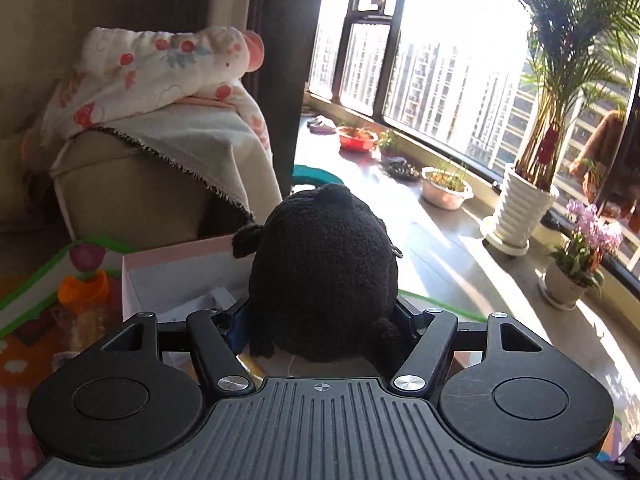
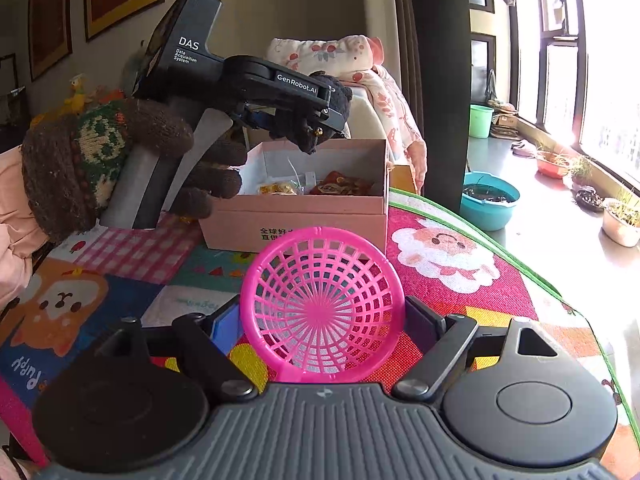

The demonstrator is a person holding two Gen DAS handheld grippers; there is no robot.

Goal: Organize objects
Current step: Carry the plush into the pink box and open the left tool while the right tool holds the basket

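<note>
The left wrist view sits just behind its hand-held gripper (image 1: pixel 324 316), tilted down, close on a black plush toy (image 1: pixel 324 276), facing the window at two o'clock. The right wrist view looks down along its own hand-held gripper (image 2: pixel 326 320) across the bench (image 2: pixel 460 280). Both share the pink box (image 2: pixel 296 216) and the blanket-draped sofa arm (image 1: pixel 160 168) at eleven o'clock.
</note>
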